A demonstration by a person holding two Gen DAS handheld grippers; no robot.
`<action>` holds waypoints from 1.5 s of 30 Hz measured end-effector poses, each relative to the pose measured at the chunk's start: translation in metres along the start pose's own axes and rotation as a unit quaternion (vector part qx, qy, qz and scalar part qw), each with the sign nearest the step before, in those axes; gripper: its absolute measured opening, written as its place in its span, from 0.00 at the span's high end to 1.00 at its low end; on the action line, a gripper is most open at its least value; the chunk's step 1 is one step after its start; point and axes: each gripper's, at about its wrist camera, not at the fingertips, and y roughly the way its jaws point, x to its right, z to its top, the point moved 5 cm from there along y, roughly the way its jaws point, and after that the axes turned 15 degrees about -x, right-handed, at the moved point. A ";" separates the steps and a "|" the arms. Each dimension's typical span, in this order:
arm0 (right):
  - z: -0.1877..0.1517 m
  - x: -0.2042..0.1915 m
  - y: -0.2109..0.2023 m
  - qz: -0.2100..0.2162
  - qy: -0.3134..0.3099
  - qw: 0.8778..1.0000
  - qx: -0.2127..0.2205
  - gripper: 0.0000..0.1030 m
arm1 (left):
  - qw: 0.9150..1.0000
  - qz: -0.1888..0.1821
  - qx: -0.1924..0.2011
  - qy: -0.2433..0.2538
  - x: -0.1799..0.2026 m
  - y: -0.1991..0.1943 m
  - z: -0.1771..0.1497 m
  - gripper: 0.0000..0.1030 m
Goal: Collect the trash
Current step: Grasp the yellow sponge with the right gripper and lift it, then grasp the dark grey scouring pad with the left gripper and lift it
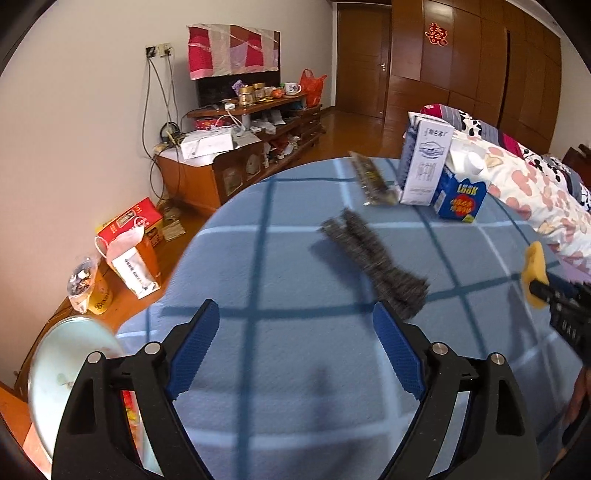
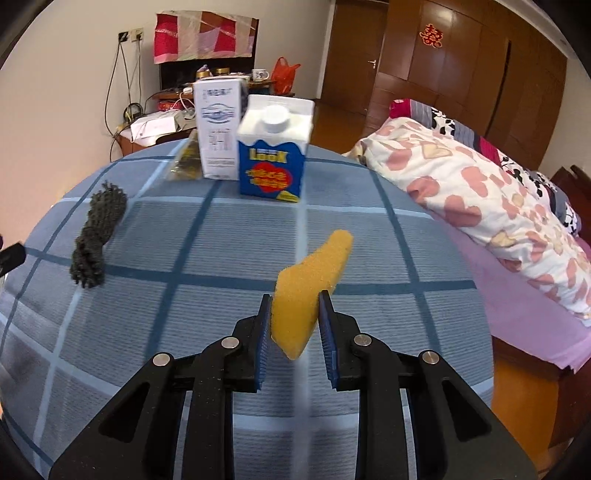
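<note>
On the blue checked bed cover (image 2: 221, 236), 4 items wait: dark grey knitted cloth (image 2: 96, 240), flat foil wrapper (image 2: 184, 158), tall white carton (image 2: 218, 129), blue-and-white carton (image 2: 273, 151). Left hand-held gripper (image 1: 295, 350) spread, empty; right hand-held gripper (image 2: 293, 325) pinches a yellow sponge piece (image 2: 310, 280), not yet binned.

We're in a home bedroom. Bed (image 2: 258, 240) with blue checked cover, heart-print quilt (image 2: 480, 192) bunched along its side. Wooden wardrobe (image 1: 480, 66) wall with red paper-cut decoration (image 1: 437, 34), wooden door (image 1: 364, 59) beside it. Low wooden TV cabinet (image 1: 240, 155) cluttered with jars, cables, a mug; TV (image 1: 236, 85) draped in patchwork cloth. Gift bags (image 1: 135, 254) on the wood floor.
</note>
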 end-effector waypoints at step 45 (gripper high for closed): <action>-0.016 -0.008 -0.014 0.056 0.010 0.998 0.019 0.75 | 0.993 -0.037 -0.038 0.108 0.042 0.012 -0.014 0.90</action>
